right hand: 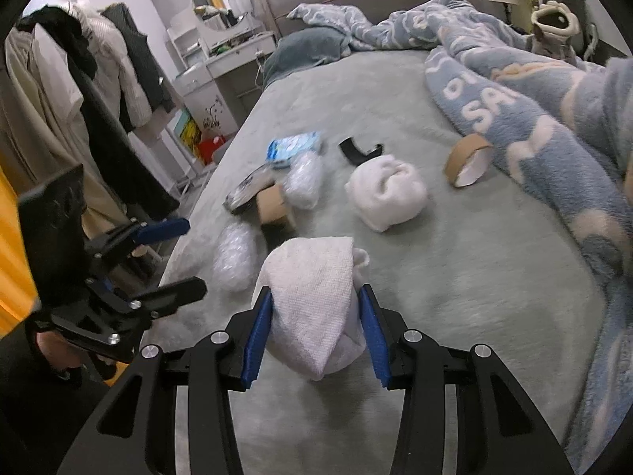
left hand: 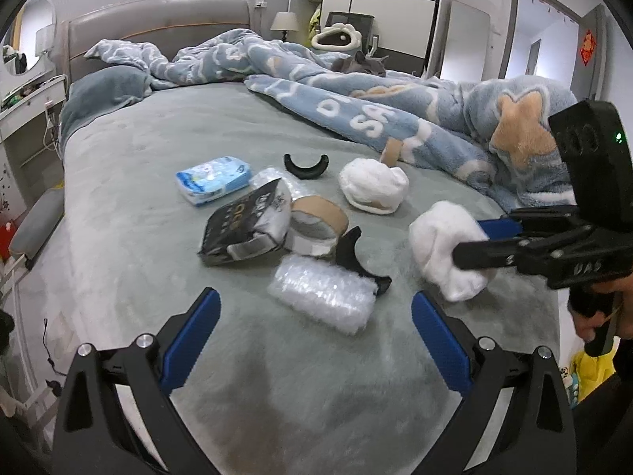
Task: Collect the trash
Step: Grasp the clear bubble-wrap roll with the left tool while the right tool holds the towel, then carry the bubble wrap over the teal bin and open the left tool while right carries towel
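A wide bed covered by a grey-green sheet is filling both views, and a blue fleece blanket with white letters and tan stars is lying bunched along its far and right side. A grey cat is resting on the blanket near the far edge. On the sheet, the trash is lying scattered in a loose cluster. The right gripper is closing its blue pads on both sides of a white towel bundle, pinching it where it is sitting on the sheet at the near right of the cluster; in the left view the same bundle is showing between the black fingers. The left gripper is hovering spread wide over the sheet, holding nothing, with a roll of bubble wrap lying just ahead of it. A second white bundle is sitting farther back, well apart from the held one. A black packet is leaning against a flattened brown tape roll, and a second bubble wrap piece is peeking out behind the packet. A blue tissue pack is lying to the left of the cluster. A curved black plastic piece is touching the near bubble wrap, and another curved black piece is lying farther back. A small cardboard ring is standing on edge right against the blanket.
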{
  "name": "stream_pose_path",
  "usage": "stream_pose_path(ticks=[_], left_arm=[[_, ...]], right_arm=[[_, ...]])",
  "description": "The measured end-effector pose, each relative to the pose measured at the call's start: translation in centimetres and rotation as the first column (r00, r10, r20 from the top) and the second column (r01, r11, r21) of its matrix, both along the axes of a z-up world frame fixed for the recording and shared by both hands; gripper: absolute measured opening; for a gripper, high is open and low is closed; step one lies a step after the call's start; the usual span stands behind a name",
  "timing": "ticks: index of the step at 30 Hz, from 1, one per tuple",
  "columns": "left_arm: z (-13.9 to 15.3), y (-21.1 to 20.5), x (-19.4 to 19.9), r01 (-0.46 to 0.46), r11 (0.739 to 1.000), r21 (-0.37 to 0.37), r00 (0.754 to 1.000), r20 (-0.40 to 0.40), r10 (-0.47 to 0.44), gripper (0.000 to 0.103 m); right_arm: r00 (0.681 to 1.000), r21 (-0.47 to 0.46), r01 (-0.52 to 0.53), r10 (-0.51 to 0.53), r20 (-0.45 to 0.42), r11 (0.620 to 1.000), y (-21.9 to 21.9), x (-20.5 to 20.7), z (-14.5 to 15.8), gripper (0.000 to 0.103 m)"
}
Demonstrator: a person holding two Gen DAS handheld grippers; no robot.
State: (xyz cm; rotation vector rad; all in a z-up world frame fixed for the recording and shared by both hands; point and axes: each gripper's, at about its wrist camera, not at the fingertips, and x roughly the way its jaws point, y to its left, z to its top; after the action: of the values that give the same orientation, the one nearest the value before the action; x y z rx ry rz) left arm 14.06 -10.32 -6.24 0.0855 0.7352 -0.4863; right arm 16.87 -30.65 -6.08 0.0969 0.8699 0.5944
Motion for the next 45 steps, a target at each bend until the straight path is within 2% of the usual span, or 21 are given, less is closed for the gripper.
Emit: stream_pose_path(ticks=[6, 8, 11, 13, 14, 24, 29, 34, 42, 45], left_arm=[[-1.2, -0.8, 1.4, 0.014, 1.0, -0.007, 1.0, -0.022, -0.014, 0.096], [-1.5, -1.0, 1.8, 0.017, 1.0, -0.015, 0.999, -0.035, -0.018, 0.086], [-2.0, -1.1, 2.4, 0.008, 1.0, -0.017, 0.998, -0.056, -0.009, 0.081], [-2.1, -1.3, 2.6, 0.008, 1.0, -0.024, 0.998, -0.066, -0.009, 0.07], [-2.1, -1.3, 2.6, 0.007, 1.0, -0.022, 0.998, -0.068, -0.009, 0.068], [-0.3, 0.9, 0.7, -0.006, 0.999, -0.044, 0.999, -0.053, 0.003, 0.066], [0.9, 3.4, 0.0, -0.059, 0.997, -0.043, 0.998, -0.034, 0.057, 0.066], [1.5, 6.3, -1.0, -0.142, 0.99, -0.002, 0.99, -0.02, 0.142, 0.067], [1.1, 13.1, -2.3, -0.298, 0.953, 0.058, 0.953, -0.047, 0.301, 0.067], [0.7, 15.7, -2.8, -0.343, 0.938, 0.041, 0.932, -0.109, 0.346, 0.067]], right_arm=[[1.0, 0.014, 0.015, -0.015, -0.006, 1.0, -1.8, 0.6, -0.4, 0.045], [1.0, 0.016, 0.02, -0.02, -0.005, 1.0, -2.2, 0.7, -0.3, 0.045], [1.0, 0.017, 0.028, -0.028, 0.002, 0.999, -2.4, 0.9, 0.0, 0.045], [0.999, 0.016, 0.031, -0.031, 0.009, 0.999, -2.3, 0.9, 0.2, 0.045], [0.999, 0.018, 0.034, -0.034, 0.012, 0.999, -2.2, 1.0, 0.3, 0.045], [0.998, 0.004, 0.029, -0.029, 0.054, 1.0, 0.8, 0.8, 2.1, 0.045], [0.995, -0.005, 0.008, -0.008, 0.097, 1.0, 3.9, 0.8, 3.4, 0.045], [0.993, -0.002, -0.005, 0.005, 0.118, 1.0, 7.4, 0.9, 3.9, 0.045], [0.985, -0.023, -0.038, 0.041, 0.165, 0.999, 13.6, -0.3, 5.4, 0.045], [0.983, -0.02, -0.061, 0.063, 0.174, 0.998, 15.9, -0.6, 5.8, 0.045]])
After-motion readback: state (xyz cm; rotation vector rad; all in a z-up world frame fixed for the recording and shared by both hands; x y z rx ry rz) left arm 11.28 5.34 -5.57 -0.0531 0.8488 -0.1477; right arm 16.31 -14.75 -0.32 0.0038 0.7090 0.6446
